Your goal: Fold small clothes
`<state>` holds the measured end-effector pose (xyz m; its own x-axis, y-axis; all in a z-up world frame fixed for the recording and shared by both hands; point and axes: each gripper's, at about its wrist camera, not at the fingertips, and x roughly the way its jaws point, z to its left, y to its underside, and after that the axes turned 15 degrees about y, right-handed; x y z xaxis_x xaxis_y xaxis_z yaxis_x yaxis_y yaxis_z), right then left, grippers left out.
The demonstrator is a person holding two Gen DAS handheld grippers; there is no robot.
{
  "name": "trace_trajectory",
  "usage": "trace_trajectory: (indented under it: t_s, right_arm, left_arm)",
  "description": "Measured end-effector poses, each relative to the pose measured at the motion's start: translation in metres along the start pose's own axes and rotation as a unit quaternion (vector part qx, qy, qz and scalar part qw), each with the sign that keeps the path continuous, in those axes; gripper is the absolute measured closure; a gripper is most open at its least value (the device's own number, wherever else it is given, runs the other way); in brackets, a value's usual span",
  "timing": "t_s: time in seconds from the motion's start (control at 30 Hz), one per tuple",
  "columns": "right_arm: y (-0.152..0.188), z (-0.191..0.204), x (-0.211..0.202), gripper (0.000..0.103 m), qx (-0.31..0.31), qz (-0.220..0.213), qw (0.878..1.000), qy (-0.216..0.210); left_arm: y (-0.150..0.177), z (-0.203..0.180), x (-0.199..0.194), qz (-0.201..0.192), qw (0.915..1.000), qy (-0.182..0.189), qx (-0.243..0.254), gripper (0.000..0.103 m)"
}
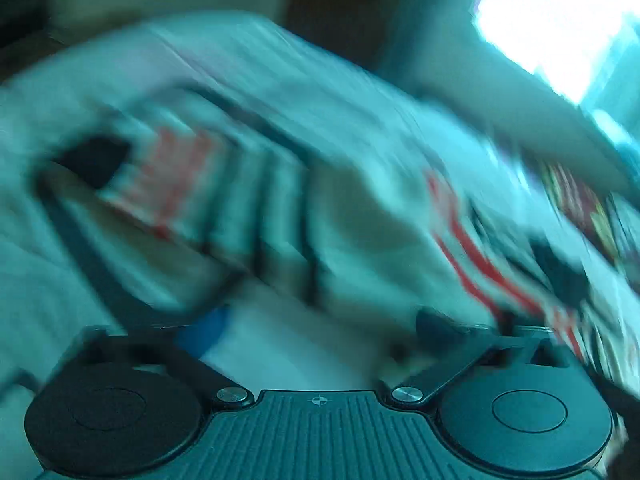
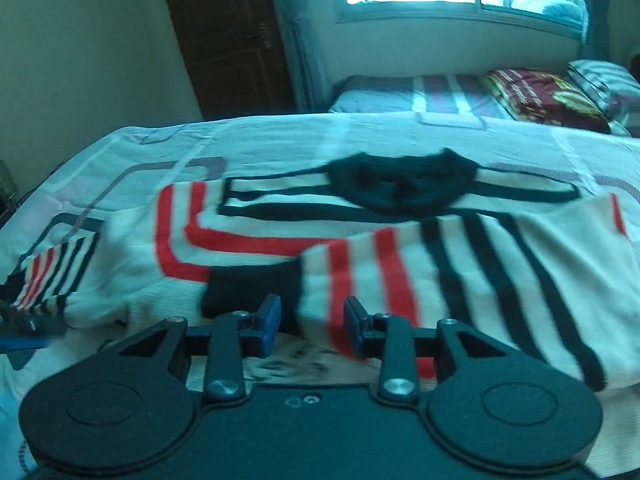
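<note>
Right wrist view shows one small striped sweater (image 2: pixel 360 232) spread on the bed (image 2: pixel 280 136), its dark collar (image 2: pixel 400 184) toward the far edge and its right sleeve (image 2: pixel 460 280) already folded in across the chest. The right gripper (image 2: pixel 312 322) hovers at the near hem with its blue pads (image 2: pixel 270 318) parted and nothing between them. At the left edge of this view the other sleeve (image 2: pixel 52 276) lies stretched out beside the blue tip of the left gripper (image 2: pixel 24 336). Left wrist view is too blurred to tell that tool's opening or hold. I judge the sleeve-folding step half done; next, the outstretched sleeve wants pinching and carrying inward. Count: one sweater, two sleeves, two grippers, two pillows (image 2: pixel 540 96) at the far corner.
</note>
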<state>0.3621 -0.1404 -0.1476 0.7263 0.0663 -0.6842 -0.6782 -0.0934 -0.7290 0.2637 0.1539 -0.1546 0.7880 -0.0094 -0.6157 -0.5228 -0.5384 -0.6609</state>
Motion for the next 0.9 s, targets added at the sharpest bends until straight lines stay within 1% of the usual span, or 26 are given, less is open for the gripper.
trace_trajectory:
  t_s: [0.03, 0.1, 0.13, 0.2, 0.3, 0.33, 0.37, 0.4, 0.47, 0.5, 0.53, 0.7, 0.73, 0.77, 0.83, 0.87, 0.9]
  right_arm:
    - [0.000, 0.006, 0.000, 0.068, -0.002, -0.002, 1.000, -0.003]
    - [-0.001, 0.019, 0.002, 0.068, -0.005, -0.002, 1.000, -0.006]
    - [-0.001, 0.025, 0.003, 0.068, -0.007, -0.001, 1.000, -0.009]
    - [-0.001, 0.037, 0.004, 0.068, -0.008, 0.001, 1.000, -0.014]
    - [-0.002, 0.052, 0.007, 0.068, -0.014, 0.002, 1.000, -0.017]
    - [-0.002, 0.055, 0.008, 0.068, -0.015, 0.003, 1.000, -0.018]
    - [-0.002, 0.059, 0.010, 0.068, -0.014, 0.004, 1.000, -0.018]
    - [-0.002, 0.061, 0.011, 0.068, -0.015, 0.004, 1.000, -0.017]
    - [-0.002, 0.067, 0.014, 0.068, -0.015, 0.005, 1.000, -0.014]
    - [-0.002, 0.069, 0.016, 0.068, -0.015, 0.006, 1.000, -0.013]
    - [-0.002, 0.071, 0.017, 0.068, -0.017, 0.006, 1.000, -0.011]
    - [-0.005, 0.075, 0.021, 0.069, -0.024, -0.002, 1.000, 0.002]
    - [-0.005, 0.076, 0.021, 0.069, -0.025, -0.008, 1.000, 0.008]
    - [-0.006, 0.076, 0.020, 0.069, -0.027, -0.014, 0.999, 0.015]
    - [-0.007, 0.074, 0.017, 0.069, -0.029, -0.029, 0.999, 0.028]
    - [-0.007, 0.074, 0.018, 0.070, -0.036, -0.030, 0.998, 0.037]
    - [-0.005, 0.075, 0.023, 0.068, -0.046, -0.016, 0.998, 0.046]
  left_arm:
    - [-0.004, 0.008, -0.008, -0.019, 0.9998, 0.001, 0.002, 0.000]
    - [-0.014, 0.027, -0.008, -0.011, 0.9998, 0.000, -0.014, 0.000]
    - [-0.017, 0.038, -0.006, -0.007, 0.9995, 0.002, -0.031, 0.000]
    - [-0.022, 0.060, -0.005, -0.013, 0.9977, 0.008, -0.066, 0.000]
    - [-0.027, 0.092, 0.000, -0.024, 0.9916, 0.016, -0.126, 0.001]
    - [-0.029, 0.101, 0.003, -0.027, 0.9895, 0.018, -0.141, 0.007]
    - [-0.031, 0.110, 0.007, -0.028, 0.9874, 0.021, -0.154, 0.017]
    - [-0.031, 0.120, 0.010, -0.027, 0.9846, 0.029, -0.170, 0.022]
    - [-0.032, 0.140, 0.019, -0.029, 0.9781, 0.040, -0.202, 0.046]
    - [-0.032, 0.146, 0.023, -0.031, 0.9761, 0.040, -0.211, 0.048]
    - [-0.033, 0.151, 0.026, -0.041, 0.9751, 0.043, -0.214, 0.048]
    - [-0.049, 0.156, 0.042, -0.056, 0.9761, 0.042, -0.206, 0.049]
    - [-0.052, 0.156, 0.046, -0.057, 0.9767, 0.037, -0.204, 0.058]
    - [-0.055, 0.154, 0.046, -0.055, 0.9777, 0.027, -0.201, 0.075]
    - [-0.058, 0.152, 0.047, -0.061, 0.9778, 0.014, -0.200, 0.092]
    - [-0.060, 0.149, 0.042, -0.070, 0.9789, 0.013, -0.191, 0.093]
    - [-0.062, 0.142, 0.037, -0.080, 0.9812, 0.014, -0.175, 0.093]
